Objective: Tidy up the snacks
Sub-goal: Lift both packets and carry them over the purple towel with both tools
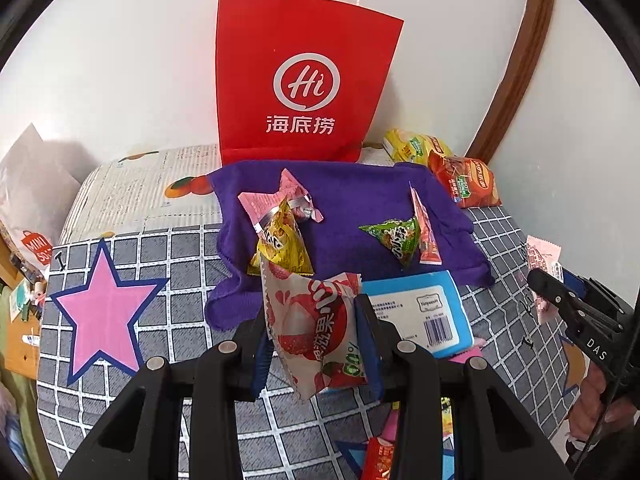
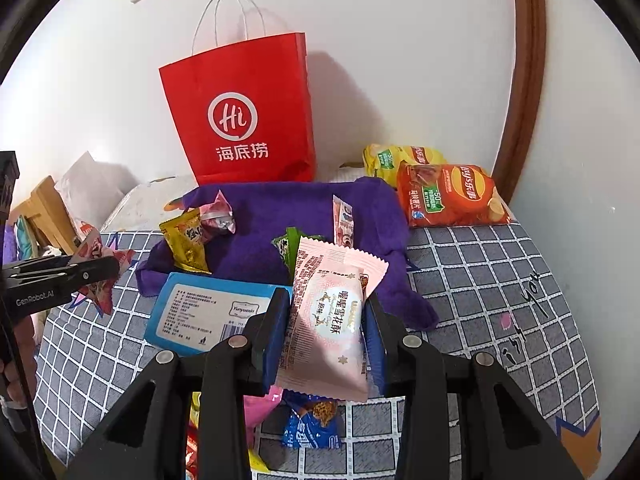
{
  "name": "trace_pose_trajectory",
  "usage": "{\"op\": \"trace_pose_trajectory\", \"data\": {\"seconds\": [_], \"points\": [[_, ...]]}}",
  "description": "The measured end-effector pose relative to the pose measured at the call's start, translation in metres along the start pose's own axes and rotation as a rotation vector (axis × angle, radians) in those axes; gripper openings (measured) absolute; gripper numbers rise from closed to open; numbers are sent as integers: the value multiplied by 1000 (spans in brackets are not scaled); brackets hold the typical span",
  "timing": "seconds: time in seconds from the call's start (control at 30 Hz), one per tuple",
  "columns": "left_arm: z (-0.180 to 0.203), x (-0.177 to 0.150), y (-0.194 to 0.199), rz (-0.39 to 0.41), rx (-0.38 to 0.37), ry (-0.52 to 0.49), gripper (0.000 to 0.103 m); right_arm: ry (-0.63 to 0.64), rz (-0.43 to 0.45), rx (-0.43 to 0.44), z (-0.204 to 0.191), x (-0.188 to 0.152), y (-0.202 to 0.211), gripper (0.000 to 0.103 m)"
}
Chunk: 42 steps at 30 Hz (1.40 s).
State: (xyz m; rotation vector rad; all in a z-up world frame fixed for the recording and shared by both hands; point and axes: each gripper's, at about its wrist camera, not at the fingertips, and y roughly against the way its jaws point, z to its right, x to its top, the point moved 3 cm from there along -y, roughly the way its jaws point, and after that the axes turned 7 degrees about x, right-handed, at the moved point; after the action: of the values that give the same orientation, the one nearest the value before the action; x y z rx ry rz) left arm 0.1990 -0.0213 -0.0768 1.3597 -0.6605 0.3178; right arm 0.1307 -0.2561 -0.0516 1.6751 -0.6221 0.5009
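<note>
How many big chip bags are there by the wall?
2: the yellow chip bag at the back beside the wall, and the orange chip bag overlapping it in front. More may be hidden.

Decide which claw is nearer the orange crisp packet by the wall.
Right. The right claw, shut on a pink snack packet, sits just below-left of the orange crisp packet; the left claw, gripping a strawberry-print packet, is farther left.
</note>
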Motion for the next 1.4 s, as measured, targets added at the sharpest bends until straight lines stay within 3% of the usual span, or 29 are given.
{"op": "trace_pose_trajectory", "data": {"seconds": [1.4], "points": [[5, 40, -64, -38, 5, 27, 36, -22, -24, 28, 24, 36, -66, 36]]}}
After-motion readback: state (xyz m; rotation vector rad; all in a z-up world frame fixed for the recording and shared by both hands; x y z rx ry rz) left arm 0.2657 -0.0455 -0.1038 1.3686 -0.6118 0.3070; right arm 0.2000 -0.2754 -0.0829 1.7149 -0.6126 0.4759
